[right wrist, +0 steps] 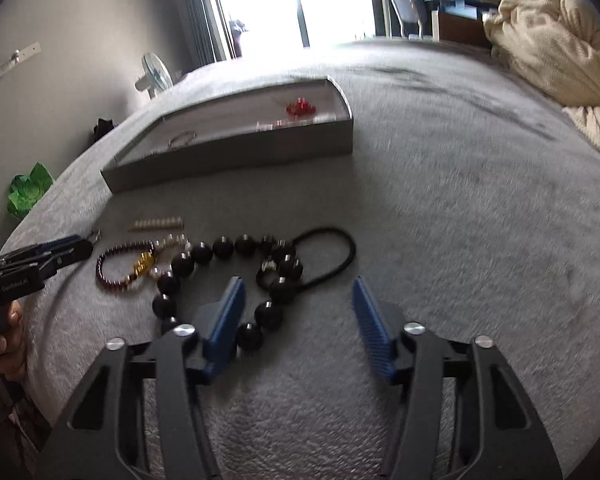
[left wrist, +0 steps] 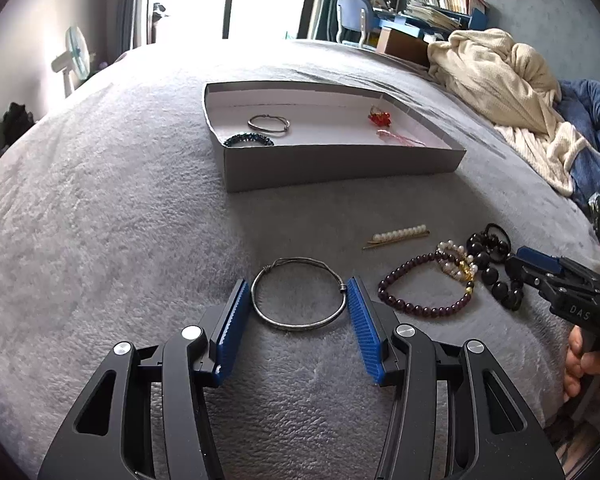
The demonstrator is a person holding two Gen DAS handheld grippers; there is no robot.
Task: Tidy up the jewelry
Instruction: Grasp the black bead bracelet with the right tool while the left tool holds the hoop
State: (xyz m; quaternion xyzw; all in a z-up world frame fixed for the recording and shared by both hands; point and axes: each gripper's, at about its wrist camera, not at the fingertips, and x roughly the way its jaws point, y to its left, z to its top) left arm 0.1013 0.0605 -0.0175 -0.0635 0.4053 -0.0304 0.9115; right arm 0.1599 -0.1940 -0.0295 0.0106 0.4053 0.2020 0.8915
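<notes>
My left gripper sits low over the grey bed blanket, jaws spread wide w/ the silver wire bangle lying flat between them, each pad just beside the ring; can't tell if touching. Purple bead bracelet just right of the right jaw, pearl hair clip beyond it. Grey box straight ahead, well past the jaws, holding another bangle, a dark bead bracelet & red charm. My right gripper also has jaws spread, nothing pinched. Big black bead strand runs under & ahead of its left jaw; black hair tie ahead between jaws. View blurred.
</notes>
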